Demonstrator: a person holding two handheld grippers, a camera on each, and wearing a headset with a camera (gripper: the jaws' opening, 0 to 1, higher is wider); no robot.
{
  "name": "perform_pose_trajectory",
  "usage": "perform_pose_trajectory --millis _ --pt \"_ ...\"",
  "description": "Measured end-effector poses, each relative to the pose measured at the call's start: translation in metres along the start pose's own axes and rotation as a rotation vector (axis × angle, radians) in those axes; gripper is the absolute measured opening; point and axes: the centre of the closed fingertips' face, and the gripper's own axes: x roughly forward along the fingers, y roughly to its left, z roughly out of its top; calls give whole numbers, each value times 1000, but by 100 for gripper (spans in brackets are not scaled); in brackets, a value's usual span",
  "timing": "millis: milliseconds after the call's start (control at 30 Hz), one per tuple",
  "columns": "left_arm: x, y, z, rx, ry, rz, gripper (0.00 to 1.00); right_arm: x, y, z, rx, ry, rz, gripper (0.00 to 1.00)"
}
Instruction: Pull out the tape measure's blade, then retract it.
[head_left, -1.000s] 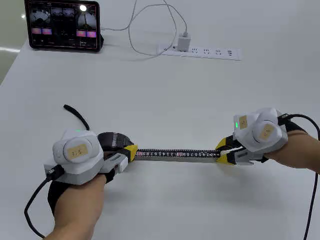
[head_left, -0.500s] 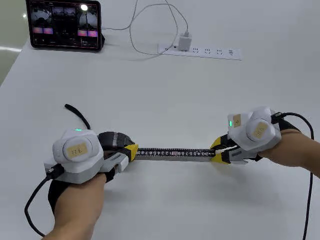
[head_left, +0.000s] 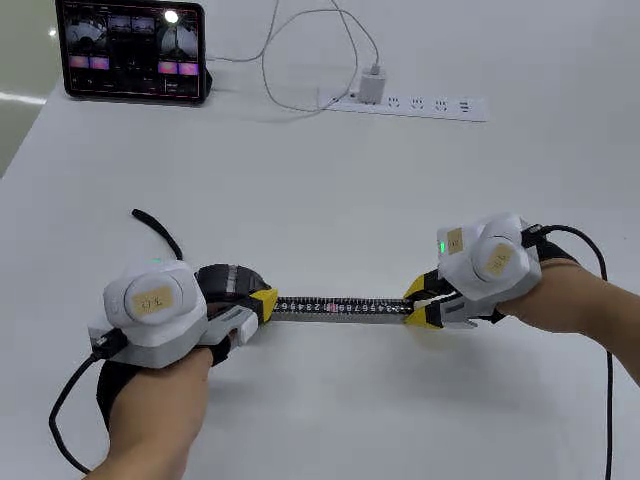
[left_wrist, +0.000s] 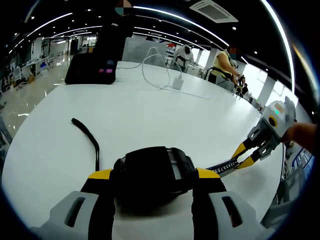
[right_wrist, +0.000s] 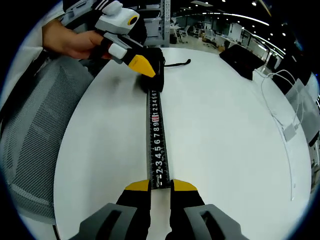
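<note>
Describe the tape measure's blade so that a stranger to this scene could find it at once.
On the white table, look between the two hand-held grippers. The blade is the flat dark strip from the black case in the left gripper to the right gripper. Unlike the black strap nearby, it is straight and carries printed numbers.

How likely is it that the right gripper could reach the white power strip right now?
Probably not freely: the right gripper is shut on the blade, tied to the case. Otherwise bare table leads to the power strip.
</note>
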Motion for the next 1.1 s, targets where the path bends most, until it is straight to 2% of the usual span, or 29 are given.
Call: perform_pose_trajectory --millis 1100 --pt "0 0 0 -13 0 -12 58 27 4 48 4 -76 32 10"
